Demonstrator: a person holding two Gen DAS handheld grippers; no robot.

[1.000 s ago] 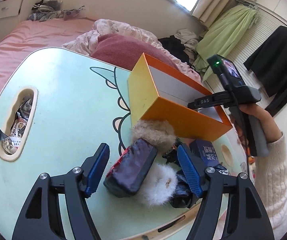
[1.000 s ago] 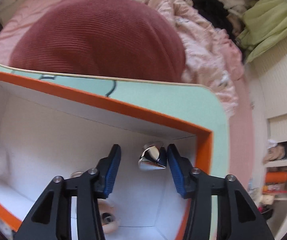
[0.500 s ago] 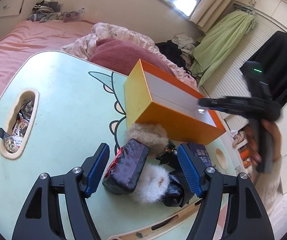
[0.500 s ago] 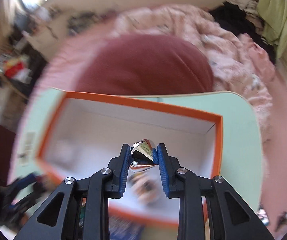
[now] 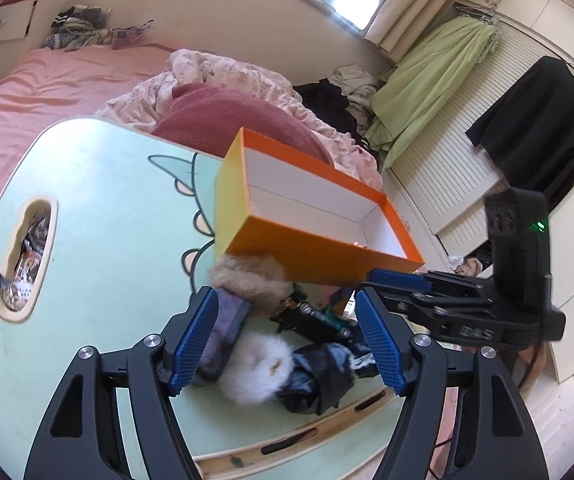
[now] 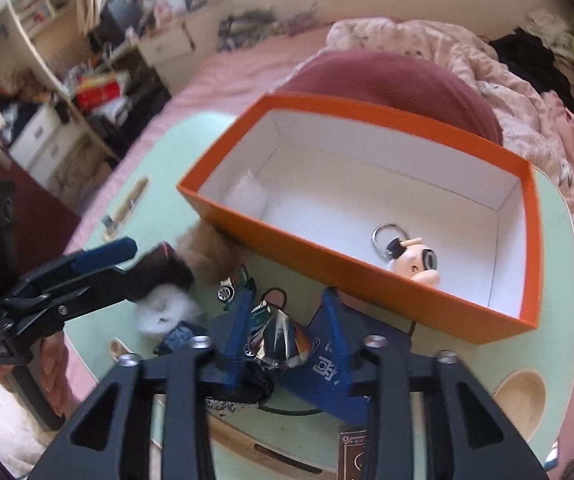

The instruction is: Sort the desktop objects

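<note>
Left gripper (image 5: 287, 344) jaws apart over mint-green table (image 5: 99, 248), white fluffy ball (image 5: 255, 368) between them, dark pouch (image 5: 227, 332) against left pad, tan fluffy ball (image 5: 251, 276) and orange box (image 5: 311, 220) beyond, right gripper (image 5: 399, 280) beside right pad.

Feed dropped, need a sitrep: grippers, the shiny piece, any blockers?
Left gripper open, empty, above the pile. Right gripper jaws just opening, shiny piece between them, outside the orange box. Clutter crowded underneath.

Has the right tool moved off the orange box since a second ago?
Yes. The right tool has pulled back from over the orange box to the clutter in front of it.
</note>
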